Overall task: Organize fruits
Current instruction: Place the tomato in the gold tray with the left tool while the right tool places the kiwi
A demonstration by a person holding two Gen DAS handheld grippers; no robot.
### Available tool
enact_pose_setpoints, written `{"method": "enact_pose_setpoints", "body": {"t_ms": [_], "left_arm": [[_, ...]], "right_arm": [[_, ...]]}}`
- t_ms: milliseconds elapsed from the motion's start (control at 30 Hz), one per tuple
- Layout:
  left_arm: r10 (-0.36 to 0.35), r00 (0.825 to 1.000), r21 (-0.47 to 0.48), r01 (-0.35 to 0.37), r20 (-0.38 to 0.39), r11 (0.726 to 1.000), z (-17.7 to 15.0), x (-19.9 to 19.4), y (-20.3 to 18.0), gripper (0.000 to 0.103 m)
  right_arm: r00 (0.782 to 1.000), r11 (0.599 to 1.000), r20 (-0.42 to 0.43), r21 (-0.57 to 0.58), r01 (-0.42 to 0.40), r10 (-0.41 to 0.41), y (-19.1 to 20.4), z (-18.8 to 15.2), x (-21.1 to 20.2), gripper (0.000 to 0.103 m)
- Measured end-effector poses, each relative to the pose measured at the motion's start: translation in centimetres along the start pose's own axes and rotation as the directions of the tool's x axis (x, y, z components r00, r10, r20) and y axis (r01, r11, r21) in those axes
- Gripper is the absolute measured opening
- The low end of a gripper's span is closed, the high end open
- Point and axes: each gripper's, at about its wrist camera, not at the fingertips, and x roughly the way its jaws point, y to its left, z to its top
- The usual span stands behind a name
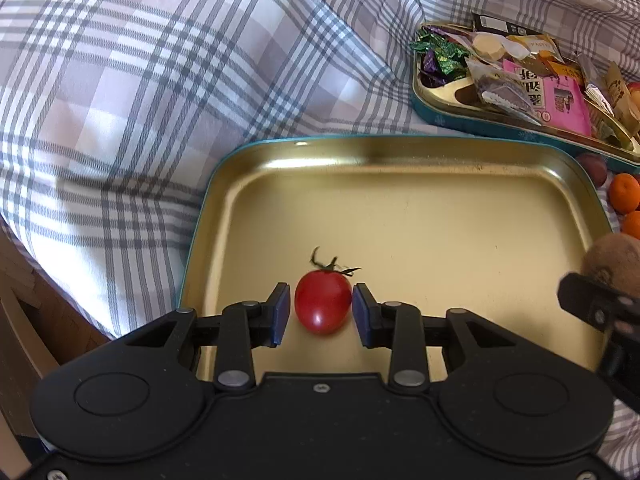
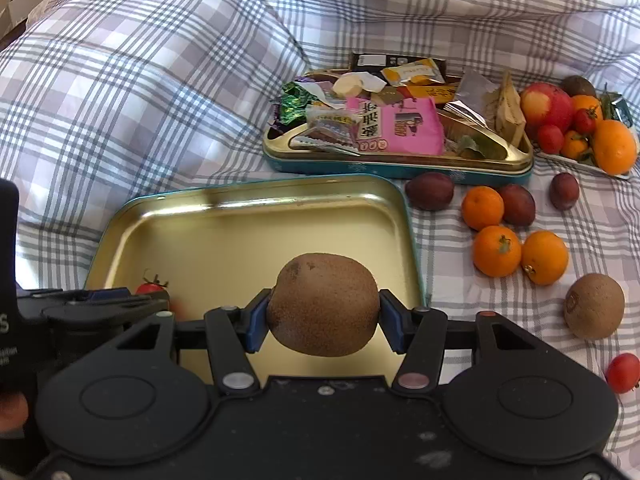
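Left gripper (image 1: 322, 309): jaws apart, blue pads (image 1: 282, 312) flanking a cherry tomato (image 1: 322, 306) with a slim gap on each side; no grip. The tomato sits on the floor of the gold tin tray (image 1: 400, 168), near its front edge, green stem pointing to 12 o'clock.

Right gripper (image 2: 323, 312): jaws closed onto one kiwi (image 2: 323, 309), pads pressed on both sides, the fruit held above the same tray's front right part.

Count, right wrist view, on the plaid bedding (image 2: 140, 80):
- Kiwis: 2 clear. One gripped, one loose (image 2: 594, 306) at 3 o'clock from the tray. A brown fruit on the far plate may be a third.
- Oranges, loose: 3 (image 2: 483, 208), clustered at 2 o'clock from the tray, two of them touching.
- Dark plums: 3 (image 2: 430, 191), just in front of the snack tin.
- Cherry tomatoes: 1 in the tray, 1 loose (image 2: 623, 373) at 4 o'clock.
- Far plate (image 2: 576, 160) at 1 o'clock: one apple, oranges and small tomatoes heaped; exact count unclear.
- Snack tin (image 2: 396, 170) at 12 o'clock: wrapped sweets and packets, too jumbled to count.
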Motion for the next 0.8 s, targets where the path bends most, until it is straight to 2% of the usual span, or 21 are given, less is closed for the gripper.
{"method": "enact_pose_setpoints", "body": {"t_ms": [367,500,800], "left_arm": [[0.010,1.000,-0.069,-0.010,-0.001,0.998,-0.4,-1.0,1.7,0.044],[0.028,1.000,-0.079,-0.027,0.007,0.997,-0.6,-1.3,2.3,0.044],[0.040,0.999,-0.091,-0.039,0.010,0.995,-2.0,-2.1,2.6,0.043]], "right_arm": [[0.999,0.996,-0.015,-0.077,-0.035,0.034,1.9,0.5,0.2,0.059],[0.998,0.996,0.024,-0.075,-0.049,0.051,2.0,0.6,-0.5,0.060],[0.999,0.997,0.019,-0.065,-0.038,0.039,1.2,-0.6,-1.9,0.061]]}}
